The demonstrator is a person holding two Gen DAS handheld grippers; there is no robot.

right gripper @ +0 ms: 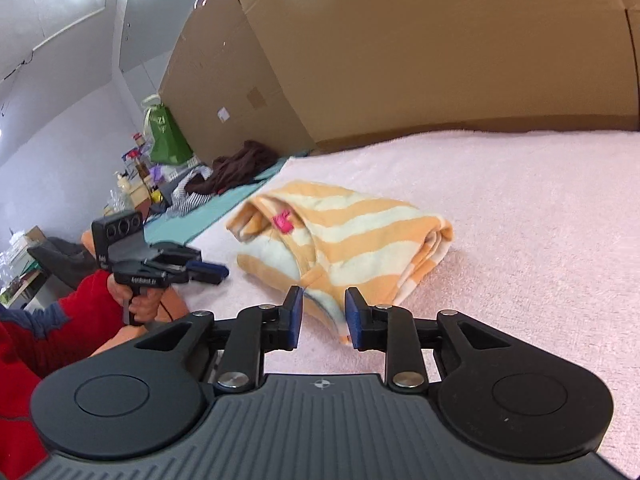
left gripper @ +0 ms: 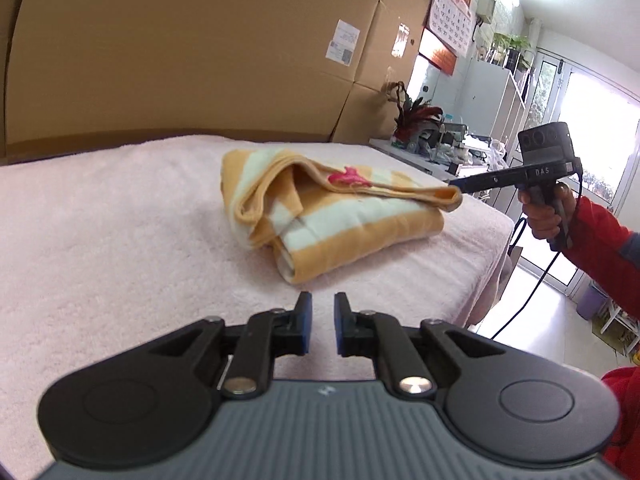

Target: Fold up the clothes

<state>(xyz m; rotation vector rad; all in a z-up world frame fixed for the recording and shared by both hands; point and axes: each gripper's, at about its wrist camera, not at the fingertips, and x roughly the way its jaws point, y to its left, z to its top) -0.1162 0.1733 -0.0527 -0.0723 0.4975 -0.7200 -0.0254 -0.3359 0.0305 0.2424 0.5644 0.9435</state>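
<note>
Only the left view shows the right gripper (left gripper: 454,191) touching the garment's (left gripper: 332,216) far corner, grip unclear; the left gripper (left gripper: 322,322), slightly open and empty, hangs just before it.

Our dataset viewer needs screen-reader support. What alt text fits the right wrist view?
A folded orange-and-cream striped garment lies on a pink towel-covered surface, with the open right hand-held gripper just in front of its near edge. At left, a hand in a red sleeve holds the left hand-held gripper; cardboard boxes stand behind.

Bright daylight, blown-out glass doors (left gripper: 592,152), fisheye-warped edges.
</note>
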